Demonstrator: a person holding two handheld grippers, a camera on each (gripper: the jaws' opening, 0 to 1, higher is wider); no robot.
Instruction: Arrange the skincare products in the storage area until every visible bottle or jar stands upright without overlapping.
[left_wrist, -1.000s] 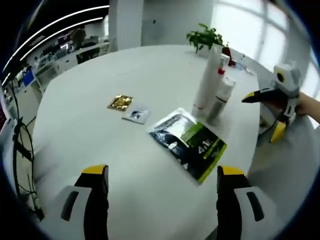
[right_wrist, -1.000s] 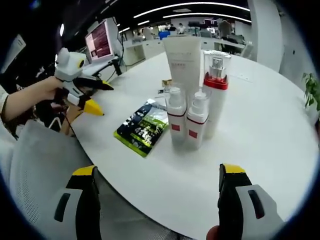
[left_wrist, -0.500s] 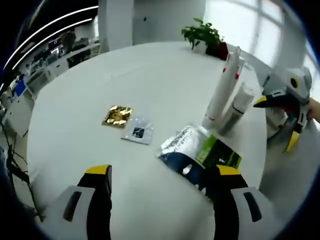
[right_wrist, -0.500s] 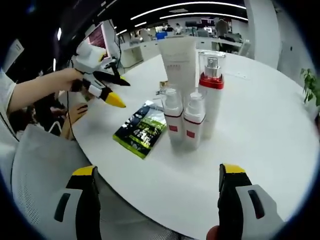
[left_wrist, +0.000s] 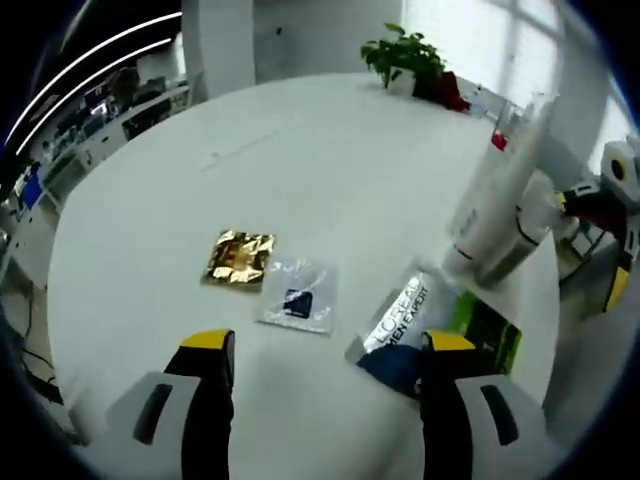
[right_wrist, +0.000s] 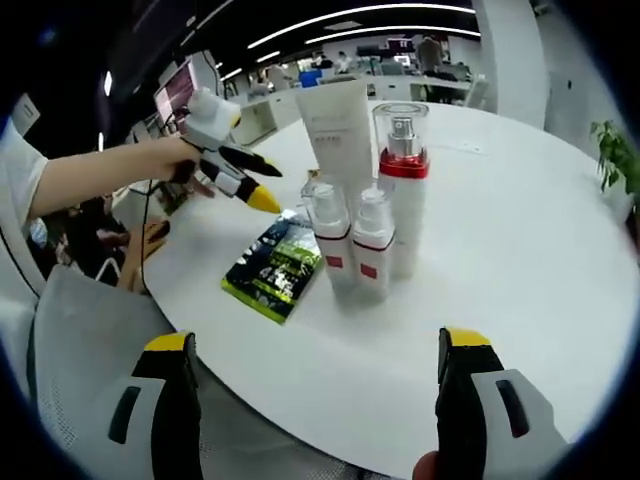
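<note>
One tube (right_wrist: 337, 130), three pump bottles (right_wrist: 398, 190) (all upright), three flat sachets (left_wrist: 297, 304).

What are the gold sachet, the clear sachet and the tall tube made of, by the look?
Gold sachet: likely metallised foil, crinkled and shiny with glints. Clear sachet: thin transparent plastic film, the table showing through around a dark insert. Tall tube: matte white, probably soft plastic; its flat crimped end stands up.

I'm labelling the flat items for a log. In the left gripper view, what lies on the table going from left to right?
Gold sachet → clear sachet → dark and green packet → cluster of standing bottles.
</note>
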